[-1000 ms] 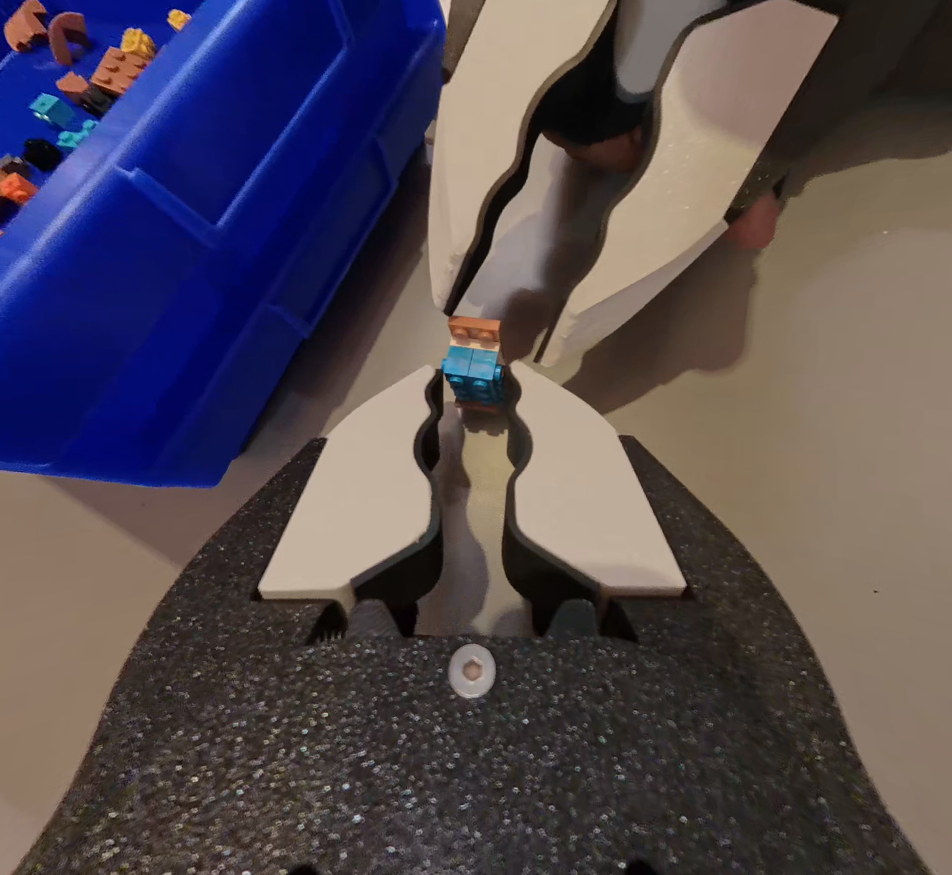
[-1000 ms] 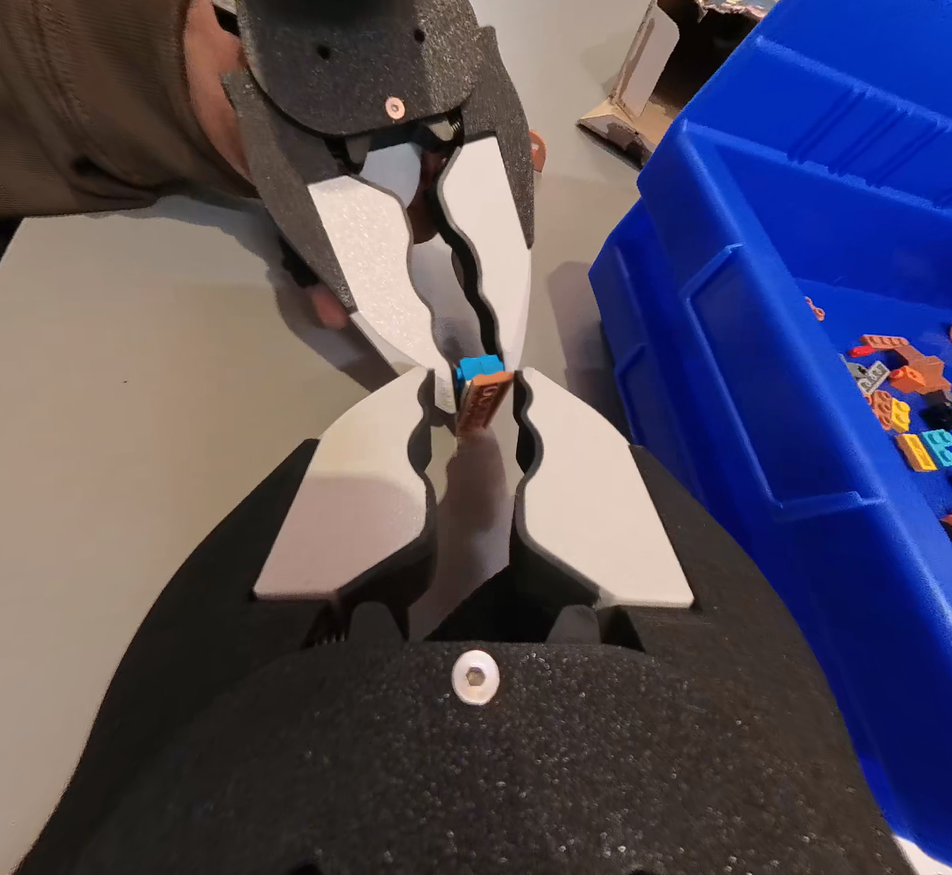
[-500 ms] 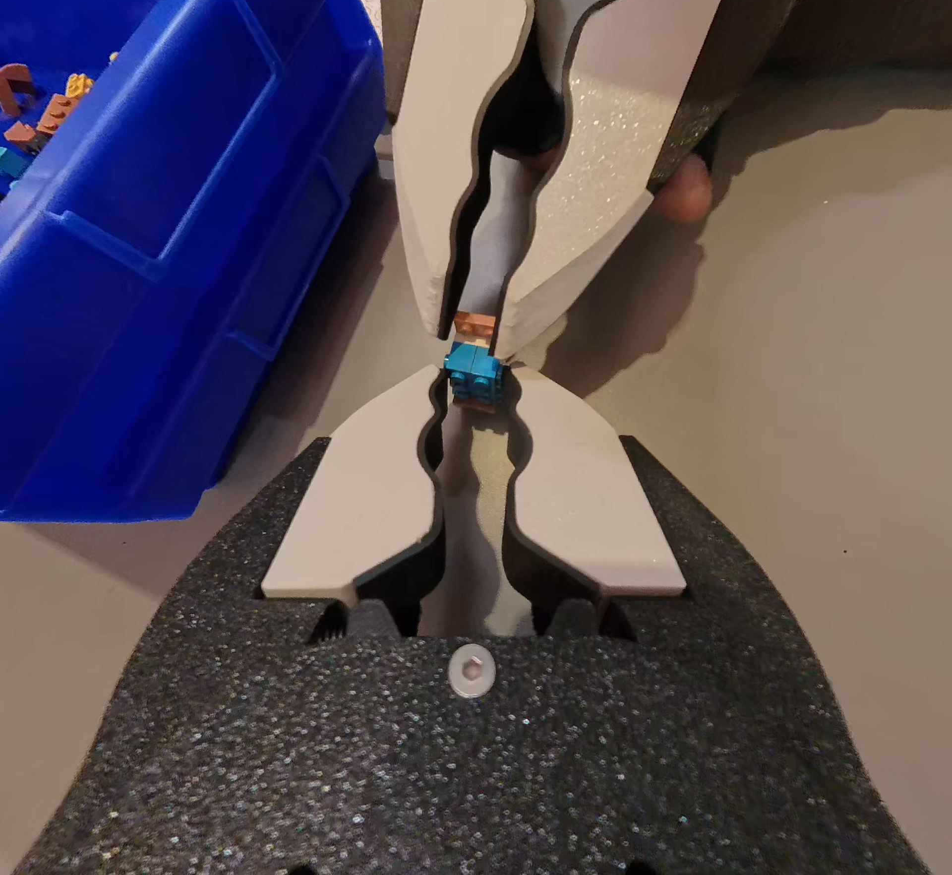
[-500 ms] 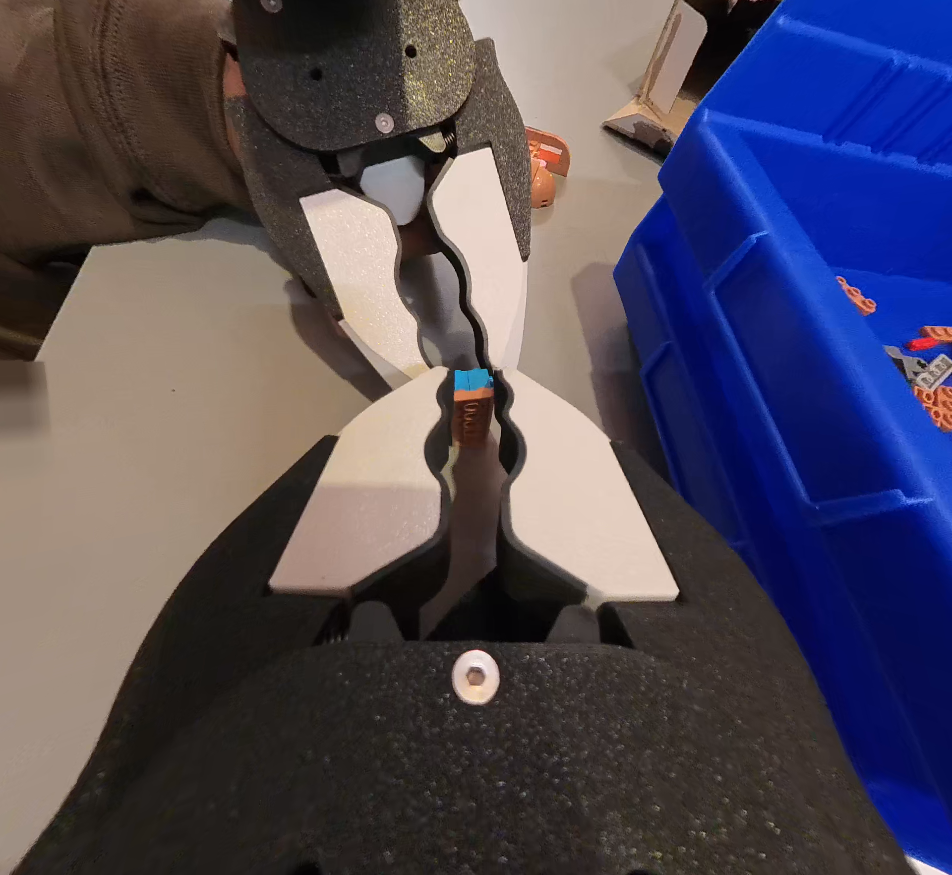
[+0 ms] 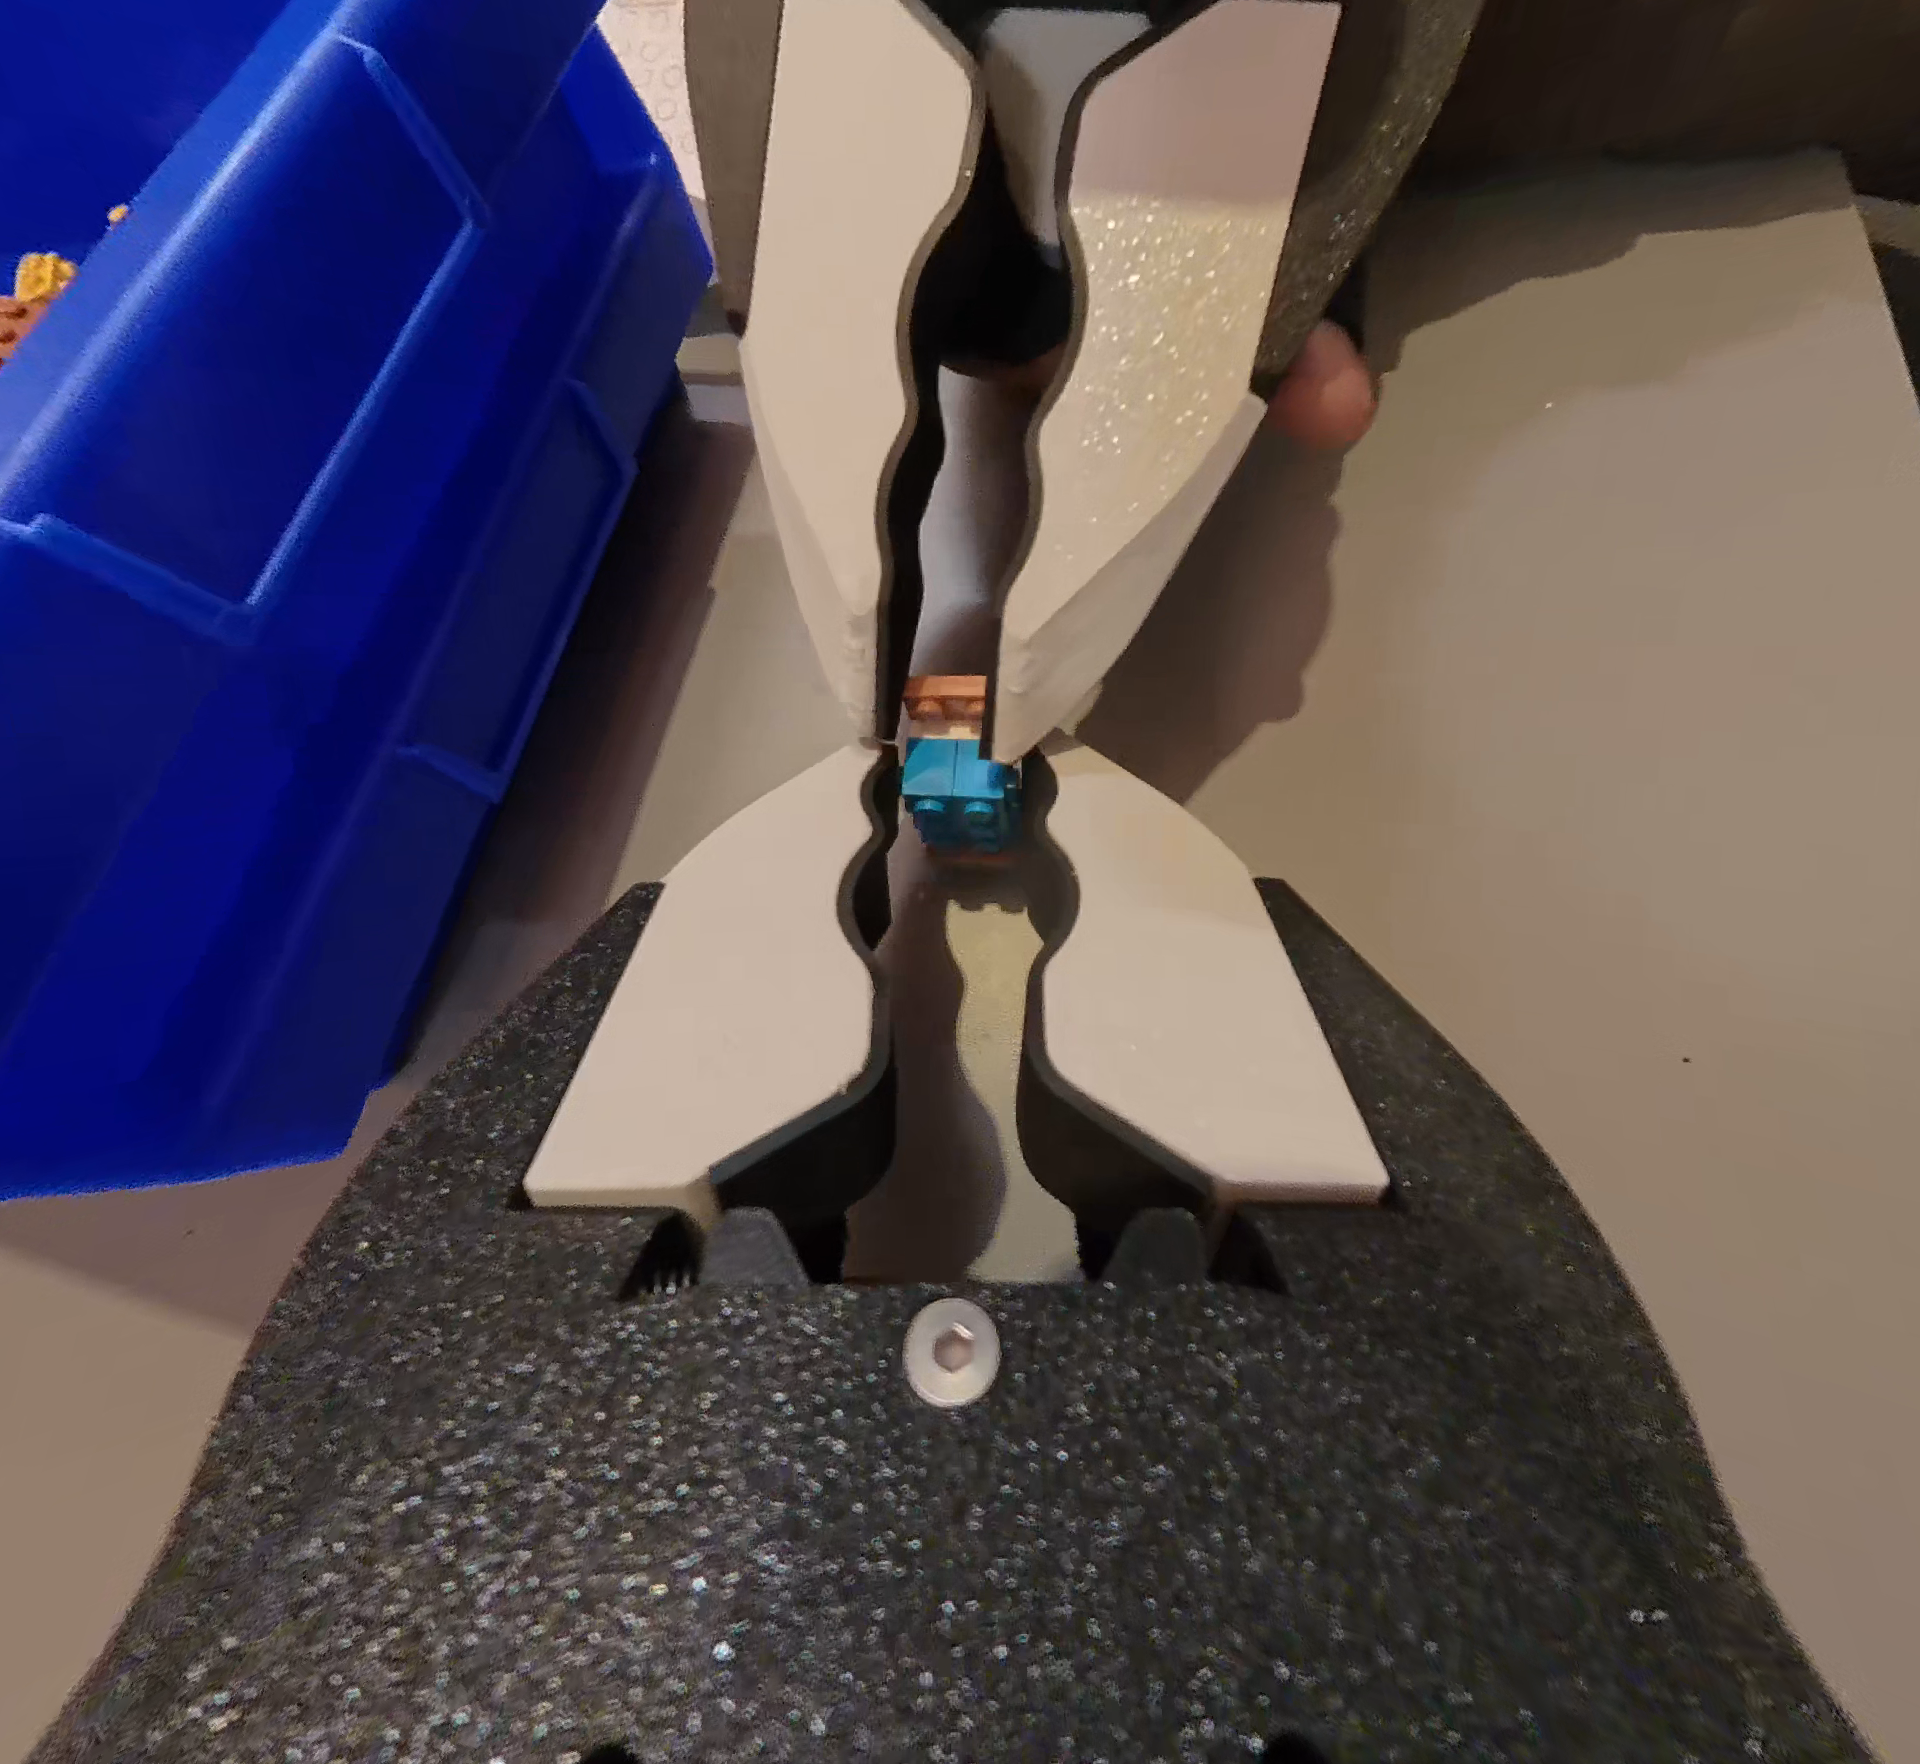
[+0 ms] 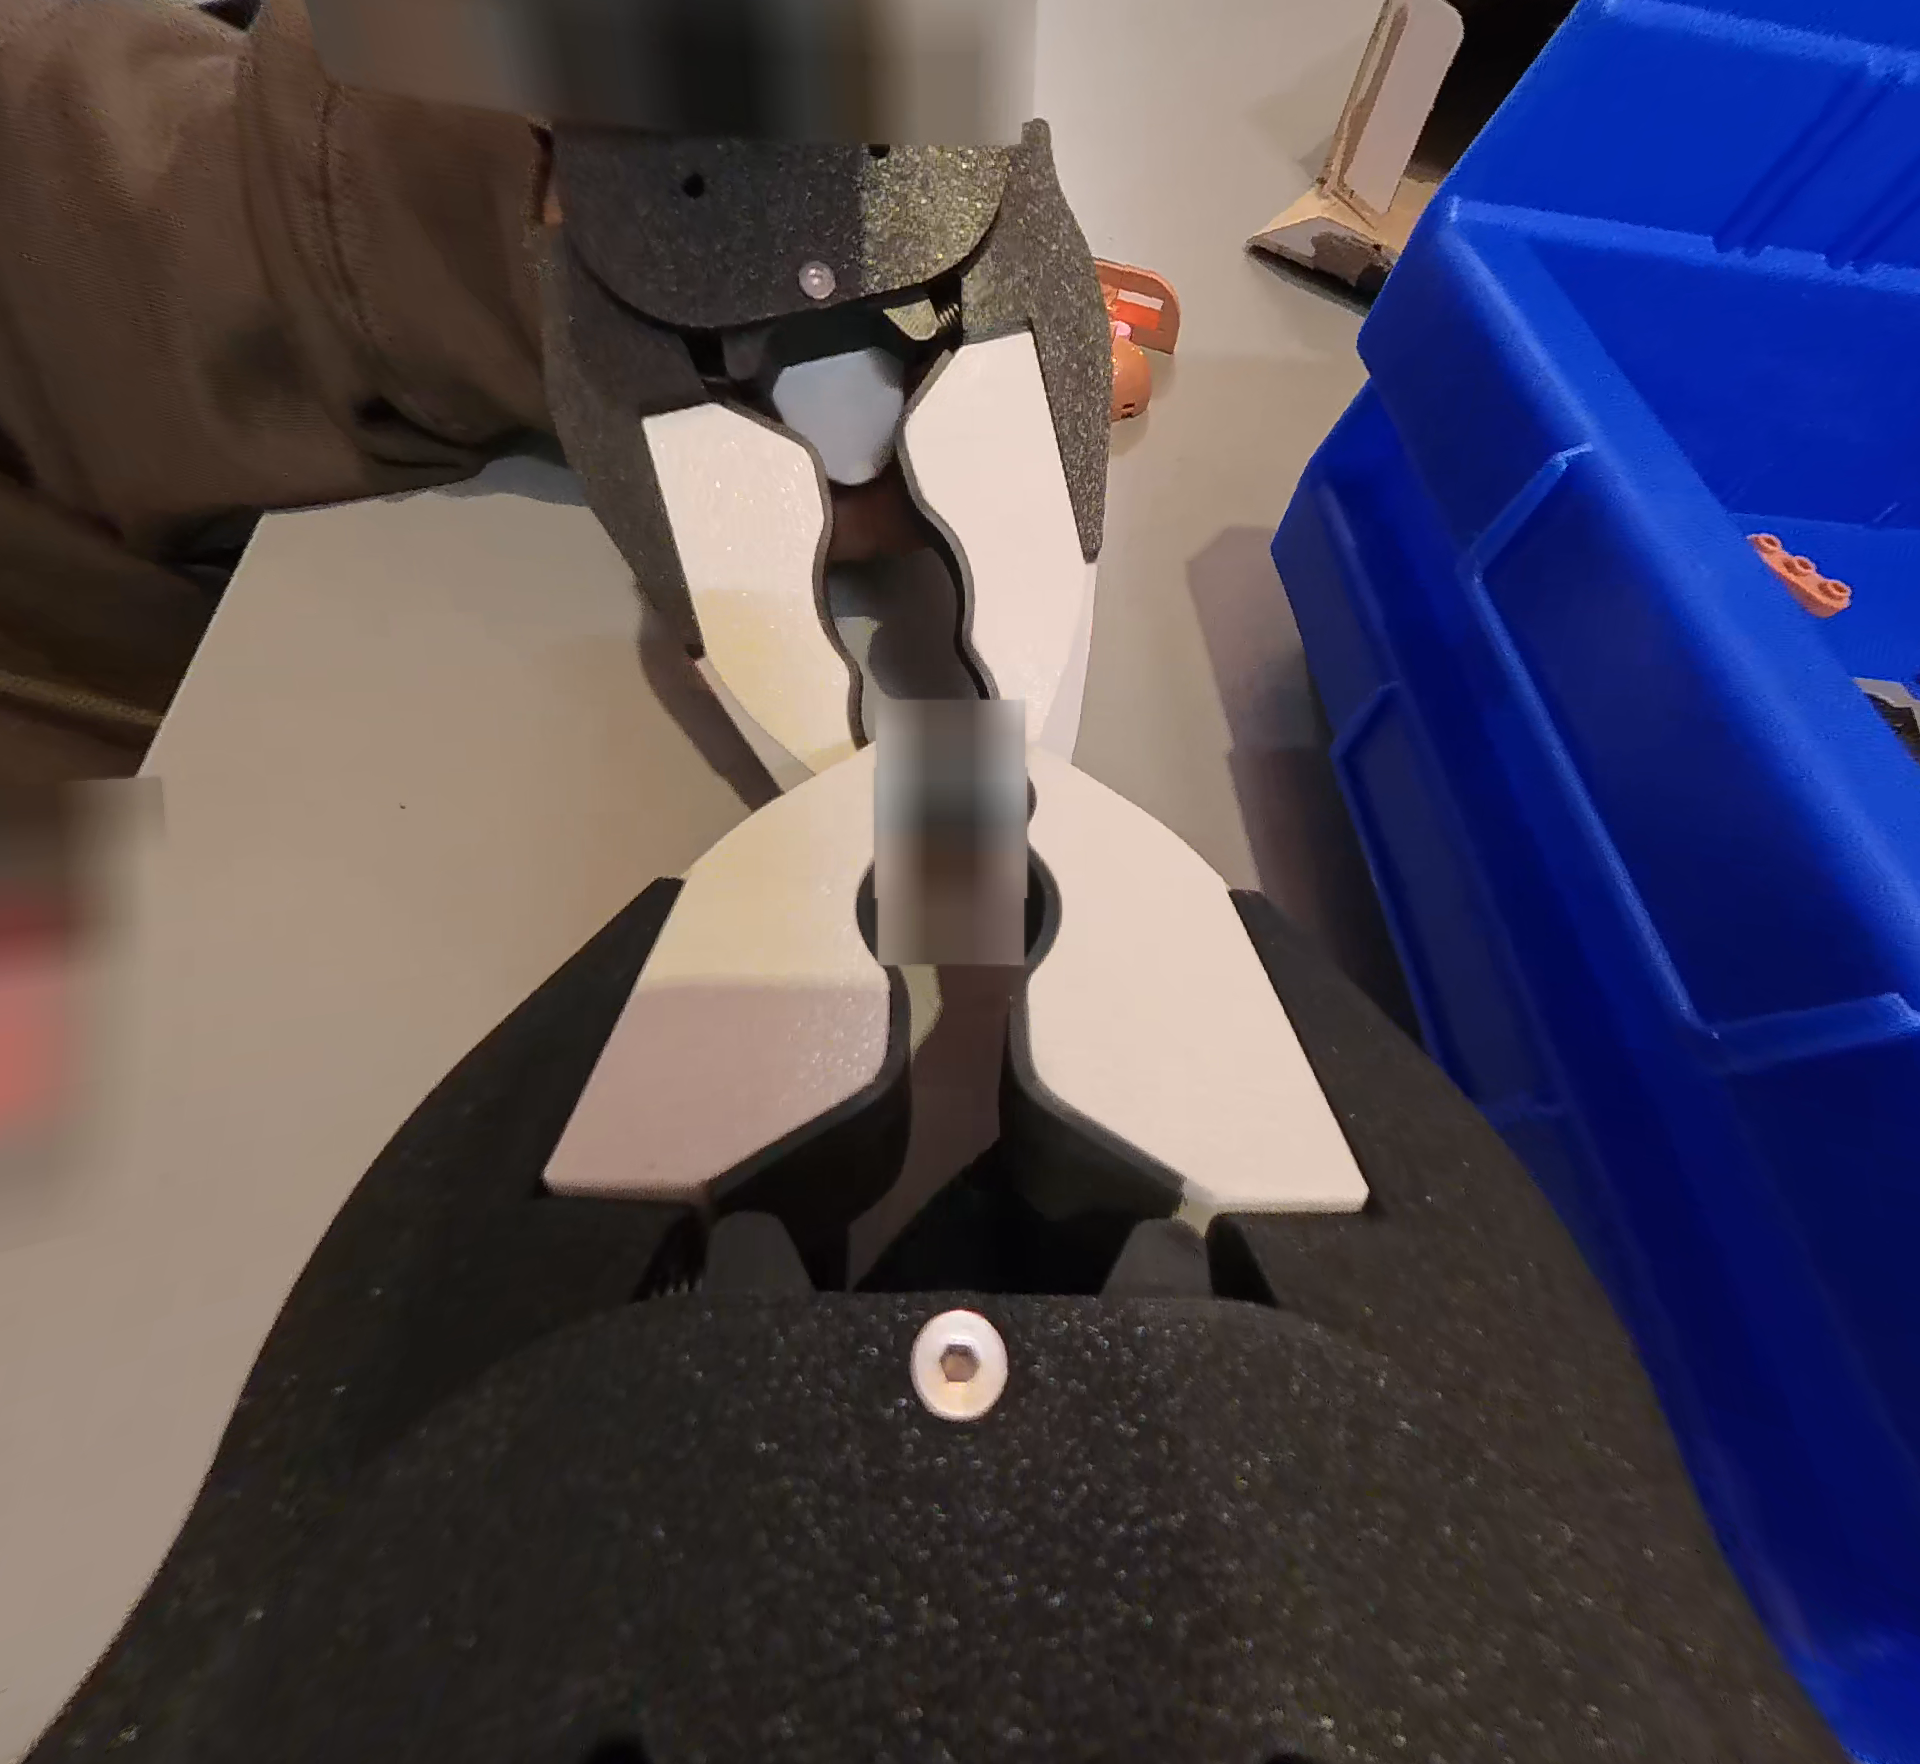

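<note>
Peering past our left gripper [image 5: 956, 805], we find its fingers pinched on a small brick stack [image 5: 958, 800], teal on a brown base. The right gripper [image 5: 940, 712], opposite, clamps the brown plate end. In the right wrist view a blur hides the stack. Its long axis runs between both grippers. Left of the stack sits a blue bin [image 5: 312, 467].

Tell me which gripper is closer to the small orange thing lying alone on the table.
Left. The left gripper is just in front of the orange piece, partly hiding it. The right gripper faces it from beyond the left one, both pinching the brick stack.
</note>
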